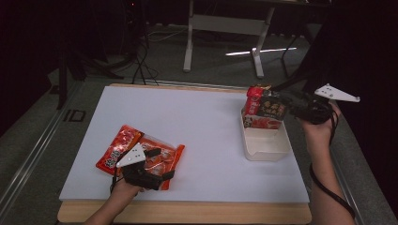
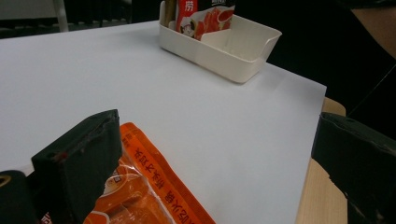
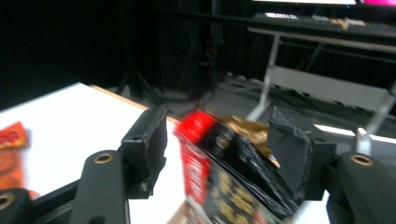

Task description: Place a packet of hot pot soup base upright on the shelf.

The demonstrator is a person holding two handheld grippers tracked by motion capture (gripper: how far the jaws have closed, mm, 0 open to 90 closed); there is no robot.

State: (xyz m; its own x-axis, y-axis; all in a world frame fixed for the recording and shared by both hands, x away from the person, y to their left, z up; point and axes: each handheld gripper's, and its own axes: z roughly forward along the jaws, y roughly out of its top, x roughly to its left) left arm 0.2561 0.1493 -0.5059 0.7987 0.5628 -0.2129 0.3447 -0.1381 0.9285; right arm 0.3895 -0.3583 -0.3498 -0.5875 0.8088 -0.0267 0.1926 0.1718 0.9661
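A white bin (image 1: 265, 146) stands at the right of the white mat (image 1: 187, 122), with snack packets upright in its far end. One black and red packet (image 1: 272, 108) has its top between the jaws of my right gripper (image 1: 286, 102). In the right gripper view the packet (image 3: 229, 177) leans on one jaw with a small gap to the other, so the right gripper (image 3: 217, 135) stands open. At the front left, my left gripper (image 1: 162, 164) hovers wide open over an orange packet (image 1: 174, 157). A red packet (image 1: 119, 145) lies beside it. The left gripper (image 2: 215, 126) has the orange packet (image 2: 154, 186) under one jaw.
The bin (image 2: 233, 51) has bare room in its near half. The table's wooden front edge (image 1: 187, 212) runs just below the mat. A desk frame (image 1: 225, 23) and cables stand on the floor behind the table. Darkness borders the right side.
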